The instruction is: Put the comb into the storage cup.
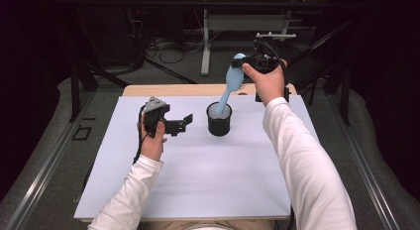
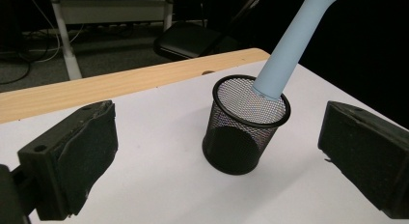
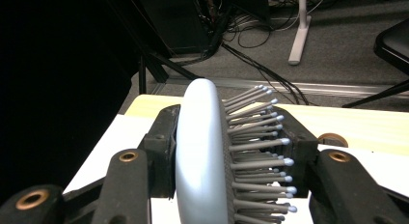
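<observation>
Right hand-held gripper (image 1: 246, 65) pinches the blue hairbrush (image 1: 234, 77) by its head, handle slanting down into the mesh pen cup (image 1: 219, 122) mid-worktop (image 1: 198, 180).
Left hand-held gripper (image 2: 217, 156): jaws spread, empty, facing the cup, likely ready to steady it.
Right gripper view: pads clamp brush back and bristles (image 3: 260, 156).

hand-held gripper (image 3: 226, 171) clamping hairbrush (image 3: 202, 156) — bristles rightward

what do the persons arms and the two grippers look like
Both arms wear long white sleeves. The left gripper is black, with a grey three-cornered plate on top and a dark cable trailing by the wrist. Its fingers are blocky with dark pads. The right gripper is black too, with brass-coloured rivets.
</observation>
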